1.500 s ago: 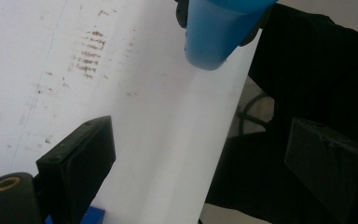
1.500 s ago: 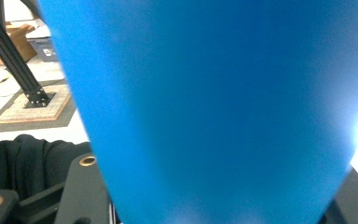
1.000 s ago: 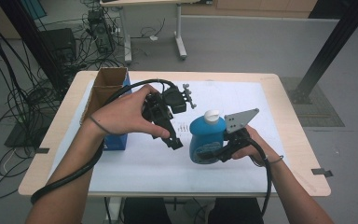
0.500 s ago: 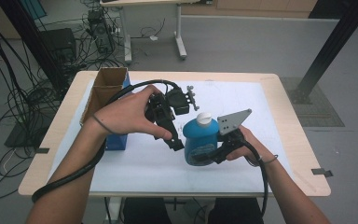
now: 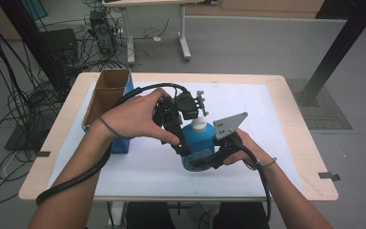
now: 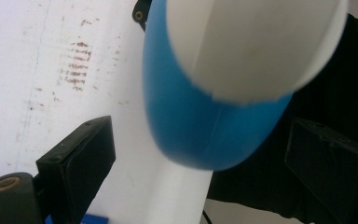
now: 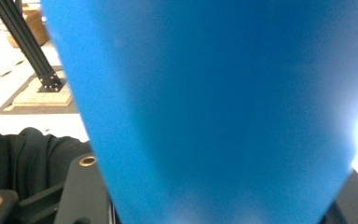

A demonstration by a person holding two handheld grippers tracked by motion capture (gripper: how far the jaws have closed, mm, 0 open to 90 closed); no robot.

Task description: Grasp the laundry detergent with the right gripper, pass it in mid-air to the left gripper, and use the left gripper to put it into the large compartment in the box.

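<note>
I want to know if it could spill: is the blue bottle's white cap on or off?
On. The white cap sits atop the blue bottle, which the right tongs hold.

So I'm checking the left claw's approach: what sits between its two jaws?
In the left gripper view, the blue bottle with its white cap sits between the left claw's open jaws, touching neither pad.

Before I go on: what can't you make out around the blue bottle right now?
- High view: where the right tool meets the blue bottle; the left tool and both hands hide it.
- Left tool view: the white cap is blurred and cut off by the top edge.
- Right tool view: the bottle's blurred body hides the table.
</note>
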